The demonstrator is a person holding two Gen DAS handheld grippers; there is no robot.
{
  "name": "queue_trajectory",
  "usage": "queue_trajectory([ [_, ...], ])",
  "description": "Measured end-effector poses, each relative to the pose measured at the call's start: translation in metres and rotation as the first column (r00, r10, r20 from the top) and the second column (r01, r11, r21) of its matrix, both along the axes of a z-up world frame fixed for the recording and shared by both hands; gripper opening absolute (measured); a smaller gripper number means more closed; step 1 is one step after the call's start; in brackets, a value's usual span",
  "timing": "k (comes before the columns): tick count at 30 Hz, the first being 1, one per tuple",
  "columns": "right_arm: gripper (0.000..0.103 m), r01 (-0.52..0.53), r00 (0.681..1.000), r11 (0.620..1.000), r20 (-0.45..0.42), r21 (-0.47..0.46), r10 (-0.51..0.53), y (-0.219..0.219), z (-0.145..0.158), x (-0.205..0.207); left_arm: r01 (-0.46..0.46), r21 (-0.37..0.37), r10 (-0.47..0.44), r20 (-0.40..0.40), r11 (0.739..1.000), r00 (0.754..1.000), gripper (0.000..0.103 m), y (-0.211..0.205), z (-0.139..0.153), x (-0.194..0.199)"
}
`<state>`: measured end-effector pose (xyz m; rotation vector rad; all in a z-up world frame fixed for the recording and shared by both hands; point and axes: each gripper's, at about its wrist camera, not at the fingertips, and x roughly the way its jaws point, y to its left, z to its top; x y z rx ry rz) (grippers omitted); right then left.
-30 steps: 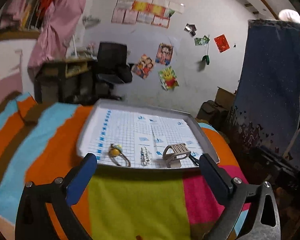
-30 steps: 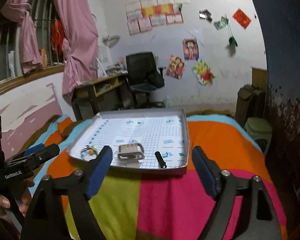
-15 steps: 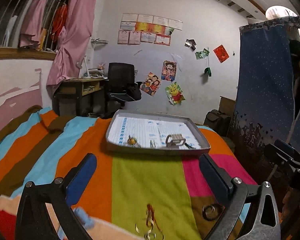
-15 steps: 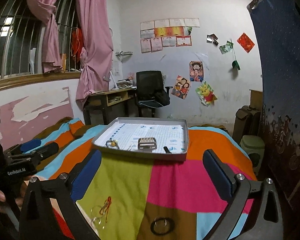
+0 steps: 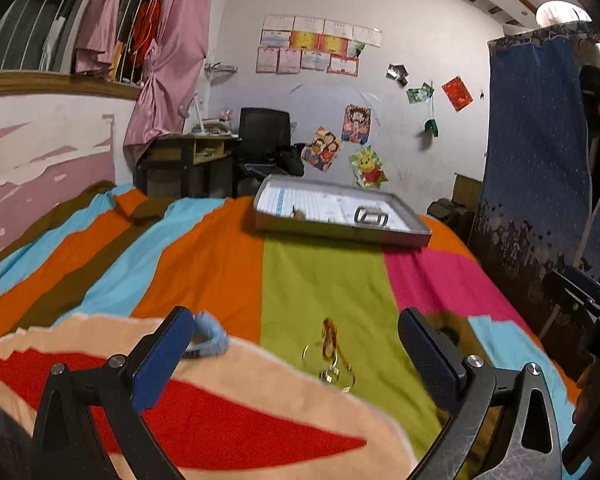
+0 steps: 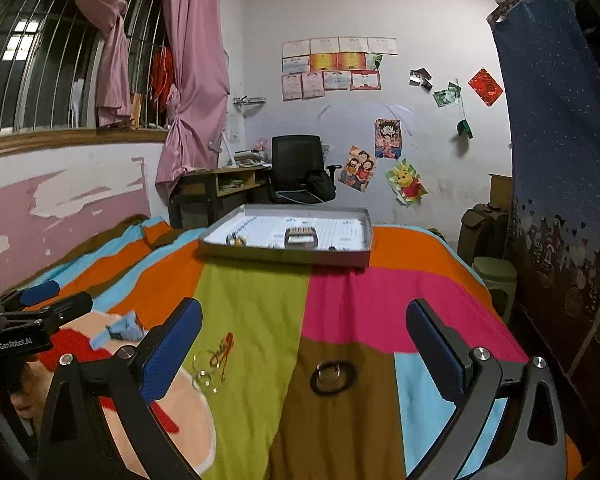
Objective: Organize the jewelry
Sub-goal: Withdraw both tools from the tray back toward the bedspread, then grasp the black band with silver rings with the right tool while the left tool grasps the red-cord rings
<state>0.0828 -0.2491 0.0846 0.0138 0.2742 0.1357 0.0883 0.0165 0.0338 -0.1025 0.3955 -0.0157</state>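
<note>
Both grippers (image 5: 292, 344) (image 6: 304, 344) hovering, fingers spread, empty; aiming at rings (image 6: 208, 364) near bed's near edge; pinching low advised.

We're looking at a soft, matt woven bedspread (image 6: 340, 300) in bold colour blocks, with a grey tray (image 6: 284, 254) that looks like matt cardboard or thin metal (can't tell which), lined with printed grid paper (image 6: 260, 226). The rings (image 5: 328, 364) near us look like shiny thin metal with a bit of red thread, the dark bangle (image 6: 333, 376) has a smooth gloss, and the blue scrunchie (image 5: 208, 340) reads fuzzy cloth. Both grippers, left gripper (image 5: 292, 354) and right gripper (image 6: 304, 344), show matt black plastic frames with textured blue pads (image 6: 172, 348) and shiny metal screws.
</note>
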Motion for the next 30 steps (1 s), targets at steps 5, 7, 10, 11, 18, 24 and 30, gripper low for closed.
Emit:
queue_trajectory([
  [5,0.1,0.007,1.0,1.0,-0.019,-0.014,-0.008,0.002,-0.014,-0.009,0.011,0.01,-0.01,-0.024,1.0,1.0,0.103,-0.004,-0.011,-0.007],
  [7,0.1,0.014,1.0,1.0,-0.026,-0.007,-0.014,0.0,-0.019,-0.01,0.013,0.023,-0.012,-0.028,1.0,1.0,0.103,-0.006,-0.015,-0.008],
  [10,0.1,0.029,0.999,1.0,-0.036,0.007,-0.029,-0.002,-0.025,-0.009,0.013,0.035,-0.011,-0.04,0.999,0.999,0.103,-0.008,-0.021,-0.007],
  [11,0.1,0.037,0.999,0.999,-0.04,0.01,-0.037,-0.003,-0.027,-0.007,0.011,0.037,-0.009,-0.043,0.999,0.999,0.103,-0.008,-0.023,-0.006],
  [18,0.1,0.071,0.997,0.997,-0.042,0.019,-0.07,-0.003,-0.031,0.006,-0.028,0.013,0.028,-0.04,1.0,0.999,0.103,-0.006,-0.027,0.006],
  [24,0.1,0.08,0.996,0.997,-0.036,0.012,-0.08,-0.002,-0.032,0.02,-0.054,0.003,0.054,-0.031,0.999,0.998,0.103,-0.004,-0.026,0.023],
  [30,0.1,0.082,0.996,0.997,-0.044,0.002,-0.082,0.001,-0.034,0.037,-0.052,-0.004,0.052,-0.044,0.999,0.998,0.103,-0.003,-0.03,0.042],
])
